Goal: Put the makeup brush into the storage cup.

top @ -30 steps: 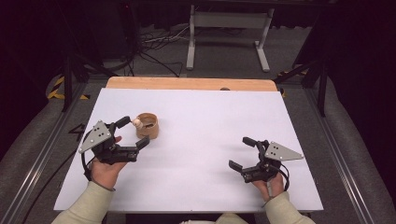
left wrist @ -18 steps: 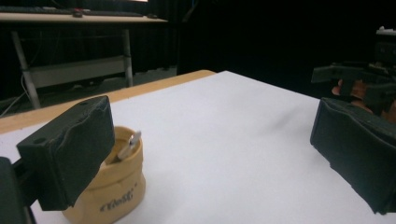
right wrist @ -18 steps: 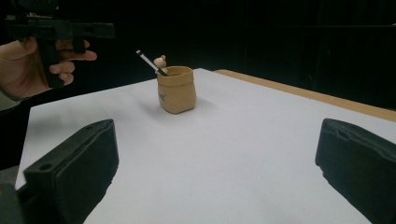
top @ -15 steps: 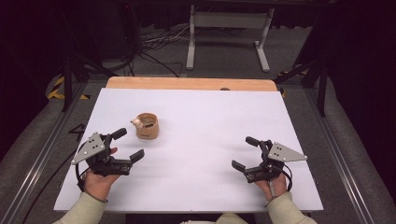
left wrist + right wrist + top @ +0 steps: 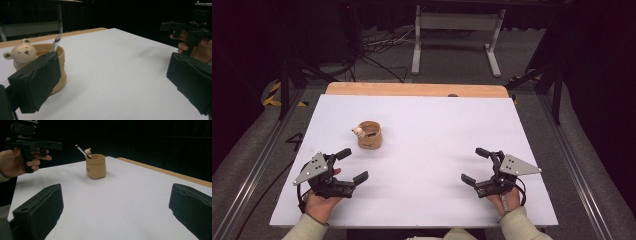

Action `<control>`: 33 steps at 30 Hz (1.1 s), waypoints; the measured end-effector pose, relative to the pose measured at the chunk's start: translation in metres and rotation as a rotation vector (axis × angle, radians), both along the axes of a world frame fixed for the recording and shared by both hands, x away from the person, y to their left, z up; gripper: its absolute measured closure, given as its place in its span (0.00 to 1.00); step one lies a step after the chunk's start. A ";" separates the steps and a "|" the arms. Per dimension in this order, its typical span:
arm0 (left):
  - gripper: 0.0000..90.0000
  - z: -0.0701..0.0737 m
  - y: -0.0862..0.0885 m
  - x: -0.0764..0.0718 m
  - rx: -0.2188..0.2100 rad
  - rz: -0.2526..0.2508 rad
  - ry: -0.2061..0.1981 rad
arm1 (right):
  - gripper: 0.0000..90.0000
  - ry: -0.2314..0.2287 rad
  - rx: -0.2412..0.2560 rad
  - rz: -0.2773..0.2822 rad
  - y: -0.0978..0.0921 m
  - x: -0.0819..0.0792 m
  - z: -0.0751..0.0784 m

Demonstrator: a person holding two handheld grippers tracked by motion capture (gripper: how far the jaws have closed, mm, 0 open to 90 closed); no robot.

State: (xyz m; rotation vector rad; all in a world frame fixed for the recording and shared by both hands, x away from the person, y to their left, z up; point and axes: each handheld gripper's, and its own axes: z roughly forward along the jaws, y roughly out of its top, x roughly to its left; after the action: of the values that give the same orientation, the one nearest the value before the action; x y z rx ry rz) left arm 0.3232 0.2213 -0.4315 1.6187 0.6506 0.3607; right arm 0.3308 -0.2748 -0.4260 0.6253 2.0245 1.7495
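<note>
A tan cup (image 5: 370,136) with a small bear figure (image 5: 358,132) on its rim stands left of the table's middle. In the left gripper view the cup (image 5: 62,65) is just beyond the left jaw, with the bear (image 5: 21,53) and a thin pen-like stick (image 5: 57,41) in it. My left gripper (image 5: 353,165) is open and empty, near and a little left of the cup. My right gripper (image 5: 473,166) is open and empty at the near right. The right gripper view has the cup (image 5: 96,166) far ahead and the left gripper (image 5: 30,142) at the upper left.
The white table sheet (image 5: 437,130) covers a wooden top whose bare strip (image 5: 412,89) runs along the far edge. Metal rails flank the table. A grey stand (image 5: 457,30) and cables lie on the floor behind.
My left gripper has drawn back from beside the cup toward the near edge, open throughout. The right gripper has hardly moved. The cup stays put.
</note>
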 end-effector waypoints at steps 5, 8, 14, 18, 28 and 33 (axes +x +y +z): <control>0.00 -0.008 -0.001 0.000 0.003 -0.010 0.025 | 0.00 -0.005 -0.009 0.000 -0.001 -0.001 -0.002; 0.00 -0.012 -0.001 0.001 0.010 -0.010 0.036 | 0.00 -0.004 -0.014 0.002 -0.001 -0.001 -0.003; 0.00 -0.021 -0.001 0.002 0.023 -0.027 0.067 | 0.00 -0.009 -0.015 0.006 0.000 -0.003 -0.005; 0.00 -0.025 -0.003 0.002 0.036 -0.034 0.069 | 0.00 -0.019 -0.015 0.009 0.000 -0.003 -0.007; 0.01 -0.037 -0.007 0.003 0.028 -0.049 0.063 | 0.00 -0.024 -0.018 0.023 0.005 -0.003 -0.014; 0.01 -0.037 -0.007 0.003 0.017 -0.054 0.054 | 0.00 -0.016 -0.015 0.022 0.007 -0.003 -0.017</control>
State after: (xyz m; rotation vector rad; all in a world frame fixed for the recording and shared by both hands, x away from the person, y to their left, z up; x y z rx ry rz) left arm 0.3258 0.2148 -0.4688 1.6634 0.6451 0.2849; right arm 0.3279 -0.2677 -0.4430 0.5845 2.0396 1.7448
